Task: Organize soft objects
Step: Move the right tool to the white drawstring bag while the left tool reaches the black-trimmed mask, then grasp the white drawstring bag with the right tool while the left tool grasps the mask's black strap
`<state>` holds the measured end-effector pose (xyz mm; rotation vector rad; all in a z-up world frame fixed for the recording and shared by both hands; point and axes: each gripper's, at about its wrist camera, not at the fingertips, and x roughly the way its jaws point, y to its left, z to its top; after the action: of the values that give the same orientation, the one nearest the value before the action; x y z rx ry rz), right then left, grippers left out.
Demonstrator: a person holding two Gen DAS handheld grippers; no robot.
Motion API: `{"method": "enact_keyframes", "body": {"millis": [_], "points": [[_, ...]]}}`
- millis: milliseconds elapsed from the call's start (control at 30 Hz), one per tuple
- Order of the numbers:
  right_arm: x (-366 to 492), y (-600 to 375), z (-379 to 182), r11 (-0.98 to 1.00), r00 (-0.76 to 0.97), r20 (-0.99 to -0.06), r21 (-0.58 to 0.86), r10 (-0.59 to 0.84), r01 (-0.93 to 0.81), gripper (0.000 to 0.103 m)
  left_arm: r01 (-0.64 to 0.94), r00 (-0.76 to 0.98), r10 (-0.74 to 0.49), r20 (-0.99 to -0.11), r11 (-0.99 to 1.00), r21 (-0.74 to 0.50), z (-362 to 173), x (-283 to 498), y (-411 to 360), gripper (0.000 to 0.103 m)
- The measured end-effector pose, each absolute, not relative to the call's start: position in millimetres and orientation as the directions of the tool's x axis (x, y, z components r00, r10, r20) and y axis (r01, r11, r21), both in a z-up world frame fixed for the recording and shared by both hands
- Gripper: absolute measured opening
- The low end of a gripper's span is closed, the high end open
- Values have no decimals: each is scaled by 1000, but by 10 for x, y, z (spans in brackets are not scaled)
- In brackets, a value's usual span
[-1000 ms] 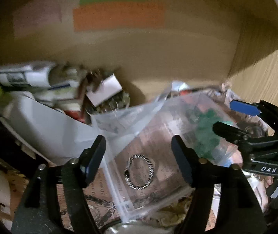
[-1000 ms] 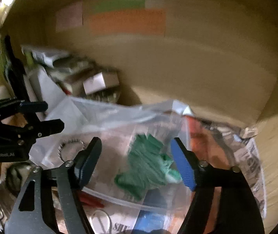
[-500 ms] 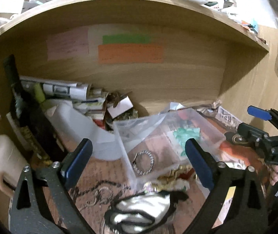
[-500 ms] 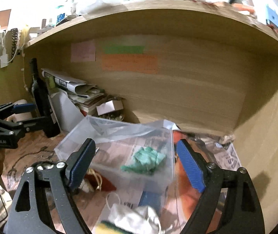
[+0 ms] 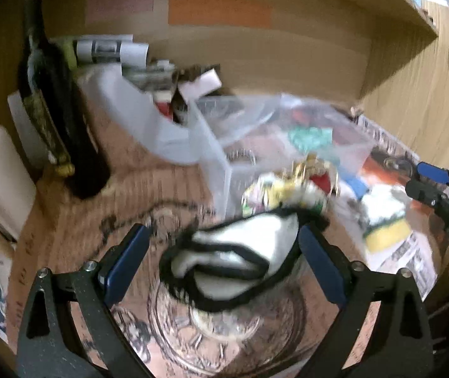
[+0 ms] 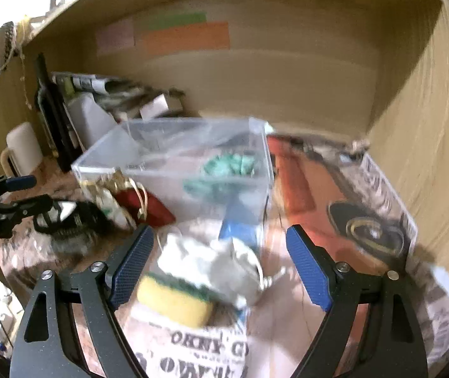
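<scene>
Motion blur softens both views. In the left wrist view, the left tool (image 5: 221, 252) fills the bottom of the frame with its jaws spread wide and nothing pressed between the pads. A black-and-white cloth (image 5: 237, 261) lies low at centre between the two fingers, touching neither that I can tell, over a glass dish (image 5: 224, 330). Just above it sits a small multicoloured bundle (image 5: 290, 189) against the front of the clear box (image 5: 221, 157), which holds a green soft item (image 5: 311, 137) at centre right. A yellow sponge (image 5: 388, 233) lies at right on newspaper (image 5: 407, 261). The right tool (image 5: 426, 182) enters from the right edge. A dark bottle (image 5: 57, 119) stands at upper left, and papers (image 5: 111, 50) are piled behind it. Coloured notes (image 5: 221, 9) are stuck on the back wall at the top.

In the right wrist view, the right tool (image 6: 219, 267) also stands wide, gripping nothing. Between its fingers, low at centre, lie the sponge (image 6: 174, 299) and a white crumpled cloth (image 6: 215, 261) touching it, on the newspaper (image 6: 205, 349). The box (image 6: 174, 163) stands above at centre with the green item (image 6: 224, 170) inside. The left tool (image 6: 19, 195) shows at the left edge, beside the black-and-white cloth (image 6: 63, 214). A cream mug (image 6: 22, 149) stands at left.
</scene>
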<state>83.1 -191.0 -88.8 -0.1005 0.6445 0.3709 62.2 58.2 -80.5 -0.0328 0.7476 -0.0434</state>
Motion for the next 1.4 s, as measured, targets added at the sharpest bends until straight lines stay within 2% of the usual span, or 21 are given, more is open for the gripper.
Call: {"method": "enact_keyframes", "body": {"millis": [100, 333, 600, 667, 1000, 1033, 1067, 1100, 1167, 1400], "points": [[831, -1927, -1000, 932, 712, -630, 50, 309, -360, 84, 37, 715, -76, -695, 997, -71, -923, 548, 566, 97], [876, -1937, -1210, 930, 661, -673, 117, 332, -348, 84, 31, 697, -56, -715, 998, -48, -1044, 668, 421, 102], [954, -1911, -1249, 925, 654, -670, 141, 350, -352, 84, 31, 683, -97, -724, 994, -104, -1128, 864, 401, 102], [976, -1908, -1248, 924, 657, -665, 148, 356, -351, 81, 28, 689, -107, -716, 992, -122, -1120, 863, 420, 101], [1041, -1901, -1223, 917, 656, -652, 170, 379, -361, 44, 46, 711, -160, -685, 982, -182, -1027, 807, 503, 60], [1042, -1906, -1218, 917, 658, -651, 169, 379, -361, 38, 46, 714, -158, -682, 983, -180, -1021, 801, 506, 57], [1042, -1911, -1210, 917, 660, -648, 169, 380, -361, 27, 50, 717, -161, -679, 982, -179, -1015, 793, 507, 51], [1051, -1913, -1208, 915, 656, -650, 172, 384, -365, 26, 56, 717, -166, -677, 982, -182, -1011, 786, 508, 40], [1057, -1923, -1199, 913, 657, -646, 176, 389, -368, 26, 74, 710, -186, -679, 979, -191, -998, 797, 492, 30], [1031, -1901, -1164, 913, 670, -634, 154, 385, -378, 16, 92, 718, -180, -672, 982, -164, -964, 781, 408, 18]]}}
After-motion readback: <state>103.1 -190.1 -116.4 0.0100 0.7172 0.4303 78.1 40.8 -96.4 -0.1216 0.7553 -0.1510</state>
